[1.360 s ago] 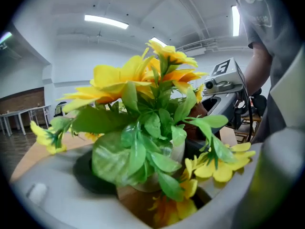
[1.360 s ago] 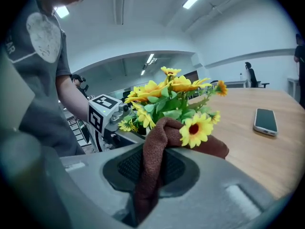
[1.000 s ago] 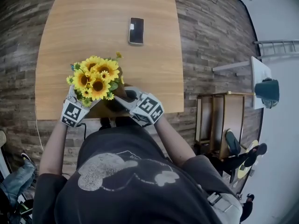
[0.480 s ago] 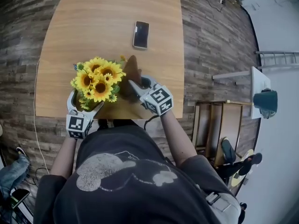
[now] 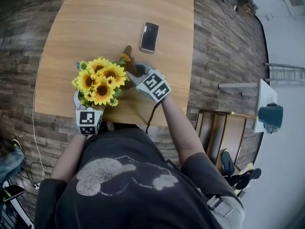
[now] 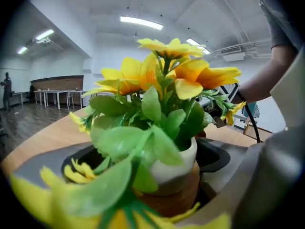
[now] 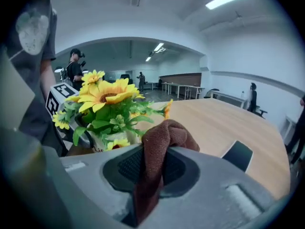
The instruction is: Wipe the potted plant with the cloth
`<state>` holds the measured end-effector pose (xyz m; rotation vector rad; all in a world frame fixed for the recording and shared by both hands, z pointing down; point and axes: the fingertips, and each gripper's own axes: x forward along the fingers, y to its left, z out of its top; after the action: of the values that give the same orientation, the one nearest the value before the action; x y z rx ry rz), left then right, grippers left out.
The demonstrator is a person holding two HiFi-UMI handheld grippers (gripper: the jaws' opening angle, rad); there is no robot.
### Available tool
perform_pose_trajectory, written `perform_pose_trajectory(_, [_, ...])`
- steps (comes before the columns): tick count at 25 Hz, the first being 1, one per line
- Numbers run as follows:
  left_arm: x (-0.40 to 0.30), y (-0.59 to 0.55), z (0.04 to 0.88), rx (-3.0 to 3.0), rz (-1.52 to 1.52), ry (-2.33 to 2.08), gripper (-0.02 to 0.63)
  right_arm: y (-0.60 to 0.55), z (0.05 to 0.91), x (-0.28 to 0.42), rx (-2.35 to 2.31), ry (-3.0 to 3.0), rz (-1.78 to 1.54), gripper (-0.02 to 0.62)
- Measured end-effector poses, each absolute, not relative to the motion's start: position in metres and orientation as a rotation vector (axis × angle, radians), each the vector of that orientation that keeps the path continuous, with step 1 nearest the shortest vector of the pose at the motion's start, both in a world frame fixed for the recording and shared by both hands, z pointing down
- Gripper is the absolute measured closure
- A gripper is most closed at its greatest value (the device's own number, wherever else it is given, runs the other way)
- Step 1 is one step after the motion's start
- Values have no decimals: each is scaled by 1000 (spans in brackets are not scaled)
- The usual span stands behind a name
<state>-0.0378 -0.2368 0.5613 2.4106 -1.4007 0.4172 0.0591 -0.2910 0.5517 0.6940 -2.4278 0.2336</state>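
Open-plan office or lab hall. White walls, strip ceiling lights (image 6: 141,22), dark plank floor (image 5: 224,46). Rows of white desks (image 7: 183,89) along the far wall at 1 o'clock in the right gripper view, person standing (image 7: 252,97) at 3 o'clock. Wooden table (image 5: 95,23) with phone (image 5: 149,36) at 12 o'clock in the head view, stepladder (image 5: 286,73) at 3 o'clock.

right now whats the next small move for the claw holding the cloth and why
Probably ease the right claw toward the potted plant so the brown cloth meets the nearest leaves. The cloth is clamped and sits beside the flowers, apparently not touching. On the left claw the jaws have just been opening; the pot stands between them unpressed, so wipe lightly.
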Motion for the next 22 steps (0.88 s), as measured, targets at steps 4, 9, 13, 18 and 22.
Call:
perform_pose_trajectory(4, [-33, -236, 562, 2444, 436, -1358, 17, -295, 556, 43, 607, -2442, 205, 540])
perform_pose_trajectory(9, [-29, -229, 566, 2512, 449, -1286, 106, -301, 560, 33, 578, -2463, 237, 540])
perform_pose_trajectory(13, [-27, -222, 572, 2592, 498, -1148, 107, -290, 563, 30, 522, -2475, 260, 540])
perform_pose_trajectory(18, [-22, -215, 572, 2705, 527, -928, 107, -263, 571, 32, 432, -2458, 279, 540])
perform_pose_trajectory(22, [-20, -210, 573, 2763, 555, -790, 107, -241, 575, 37, 408, -2456, 320, 540])
